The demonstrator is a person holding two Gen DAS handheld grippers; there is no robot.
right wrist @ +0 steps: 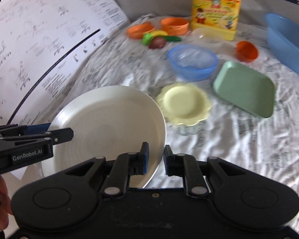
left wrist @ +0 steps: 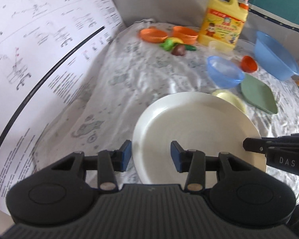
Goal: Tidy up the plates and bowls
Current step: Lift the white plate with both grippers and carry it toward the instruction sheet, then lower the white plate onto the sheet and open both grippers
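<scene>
a: the round white ceramic-looking plate (right wrist: 109, 131) is carried between the two tools, above the wrinkled white printed cloth (right wrist: 239, 139) that covers the table; the right gripper (right wrist: 155, 159) has its jaws clenched on the plate's near right rim, one blue pad inside the dish and one outside it.

b: and the left gripper (left wrist: 151, 155)? from its own camera its jaws straddle the plate's left rim, but whether the pads truly press there cannot be told; the right wrist view shows its fingers reaching onto the rim, no clearer.

a: then the first risk is plain; if that left hold is loose, the plate hangs from one thin rim grip, and it may pivot and slide out.

b: the views are smeared, so both hands seem to be travelling; a quick swing with a smooth, hard plate could break either pinch.

a: the landing spot is crowded too; the pale yellow scalloped plate (right wrist: 184, 104) lies just beside the white one, with the green rectangular tray (right wrist: 245, 89) and the translucent blue bowl (right wrist: 193, 60) near; a low pass could clip them.

b: the large printed paper sheet (right wrist: 39, 45) stands close on the left; the left tool could snag it; and two hands pulling unevenly could twist the plate.
</scene>
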